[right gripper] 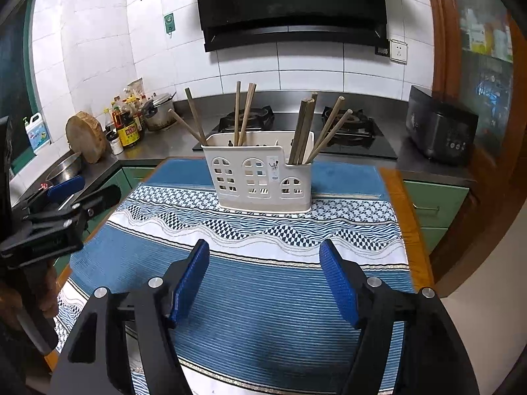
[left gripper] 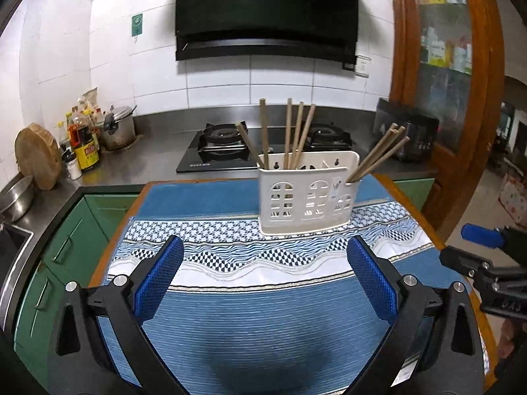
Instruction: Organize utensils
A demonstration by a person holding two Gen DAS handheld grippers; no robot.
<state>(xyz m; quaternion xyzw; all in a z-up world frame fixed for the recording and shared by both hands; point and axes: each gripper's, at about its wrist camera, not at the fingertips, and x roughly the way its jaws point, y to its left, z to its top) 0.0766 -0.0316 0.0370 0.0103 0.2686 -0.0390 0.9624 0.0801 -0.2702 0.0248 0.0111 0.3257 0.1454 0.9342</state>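
A white plastic utensil holder (left gripper: 304,194) with window-shaped cutouts stands upright on the blue patterned tablecloth (left gripper: 263,312), toward its far side. Several wooden chopsticks (left gripper: 290,131) stand in its taller rear compartment and several more (left gripper: 378,154) lean right out of the low right compartment. It also shows in the right wrist view (right gripper: 260,177), with chopsticks (right gripper: 242,113) in both compartments. My left gripper (left gripper: 265,251) is open and empty, hovering over the cloth short of the holder. My right gripper (right gripper: 263,253) is open and empty, likewise near the cloth's front.
Behind the table is a steel counter with a black gas stove (left gripper: 227,146), a pot (left gripper: 118,128), sauce bottles (left gripper: 85,148), a wooden chopping block (left gripper: 38,156) and a black appliance (left gripper: 408,135). A wooden cabinet (left gripper: 461,65) stands at right.
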